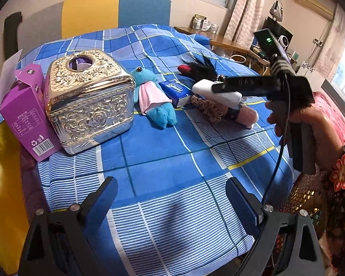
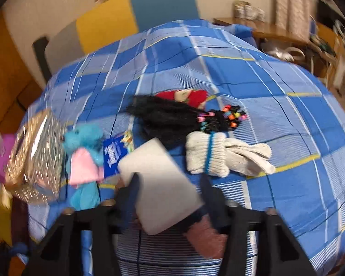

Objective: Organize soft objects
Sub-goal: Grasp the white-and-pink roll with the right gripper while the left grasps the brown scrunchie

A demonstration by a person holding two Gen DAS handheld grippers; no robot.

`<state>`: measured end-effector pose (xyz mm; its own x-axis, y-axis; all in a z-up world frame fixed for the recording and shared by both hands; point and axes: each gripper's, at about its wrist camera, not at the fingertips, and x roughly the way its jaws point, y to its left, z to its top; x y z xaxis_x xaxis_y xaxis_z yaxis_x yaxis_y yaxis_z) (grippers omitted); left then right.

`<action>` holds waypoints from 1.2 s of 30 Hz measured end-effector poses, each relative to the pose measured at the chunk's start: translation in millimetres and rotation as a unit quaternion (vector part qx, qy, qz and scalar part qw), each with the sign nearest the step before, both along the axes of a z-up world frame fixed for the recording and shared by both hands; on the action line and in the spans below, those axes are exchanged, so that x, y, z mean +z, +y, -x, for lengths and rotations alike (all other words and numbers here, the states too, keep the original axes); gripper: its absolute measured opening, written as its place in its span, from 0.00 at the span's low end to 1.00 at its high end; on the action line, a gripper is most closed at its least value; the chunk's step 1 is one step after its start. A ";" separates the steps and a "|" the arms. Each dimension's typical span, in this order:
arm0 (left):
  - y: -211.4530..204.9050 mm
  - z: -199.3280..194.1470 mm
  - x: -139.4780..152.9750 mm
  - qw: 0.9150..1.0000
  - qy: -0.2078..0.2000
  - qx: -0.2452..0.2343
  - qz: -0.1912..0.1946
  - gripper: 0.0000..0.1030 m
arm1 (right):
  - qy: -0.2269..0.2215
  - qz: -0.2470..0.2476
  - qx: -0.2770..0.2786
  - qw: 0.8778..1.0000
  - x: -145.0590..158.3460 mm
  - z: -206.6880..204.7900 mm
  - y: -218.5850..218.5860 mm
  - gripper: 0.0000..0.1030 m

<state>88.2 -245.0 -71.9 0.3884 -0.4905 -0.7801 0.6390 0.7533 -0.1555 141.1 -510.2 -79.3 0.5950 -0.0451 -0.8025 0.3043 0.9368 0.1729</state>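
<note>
Soft objects lie clustered on a bed covered with a blue plaid sheet point(image 1: 163, 151). Foremost among them is a white sponge block point(image 2: 158, 179), pinched between the two fingers of the right gripper point(image 2: 170, 197) and lifted off the sheet, tilted. Seen from the left wrist, the same white block point(image 1: 209, 92) hangs above a brown scrunchie point(image 1: 207, 108) and a pink fuzzy roll point(image 1: 248, 115), which both rest on the sheet beneath it.

Just left of the block lies a blue tissue pack point(image 1: 176, 90) printed with the brand "Tempo" in white letters. Touching the pack's left side is a blue plush toy point(image 1: 154, 96) wearing a pink cloth, lying on its back. Behind these sits a tuft of black hair point(image 2: 170, 117) tied with colourful beads, beside something red point(image 2: 184, 96). To the right of the block are cream knitted gloves point(image 2: 223, 156) with a teal stripe.

Further left stands an ornate silver tissue box point(image 1: 89, 101) embossed with roses, and leaning against it a purple carton point(image 1: 27, 117) showing a barcode, a recycling symbol and small print too tiny to read.

The left gripper point(image 1: 172, 197) hovers low over bare sheet with its fingers spread wide, holding nothing.
</note>
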 end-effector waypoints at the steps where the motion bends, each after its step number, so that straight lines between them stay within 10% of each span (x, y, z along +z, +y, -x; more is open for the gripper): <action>1: 0.2 -0.4 -0.8 1.000 0.000 0.001 -0.001 0.93 | 0.008 0.015 0.015 1.000 -1.5 -2.8 7.6 0.87; 6: 0.9 -3.2 -4.1 1.000 0.003 0.007 -0.003 0.93 | 0.052 0.100 0.055 0.992 -14.5 -15.7 34.4 0.85; 8: -0.3 -4.7 -5.3 1.000 0.005 0.007 -0.003 0.93 | 0.046 0.094 0.051 0.993 -13.8 -15.2 32.6 0.69; 26: -118.6 -60.0 -22.8 0.999 -0.008 -0.017 -0.034 0.92 | -0.049 -0.024 -0.061 0.997 10.9 12.4 -26.7 0.67; 36: -173.0 -78.2 -50.3 0.995 -0.040 -0.048 -0.080 0.69 | -0.072 -0.025 -0.091 0.993 15.2 19.8 -39.2 0.67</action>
<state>166.3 -417.9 -122.2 0.4095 -0.3999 -0.8200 0.7153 0.6986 0.0165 121.2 -549.4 -64.1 0.6888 -0.1243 -0.7143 0.4361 0.8581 0.2712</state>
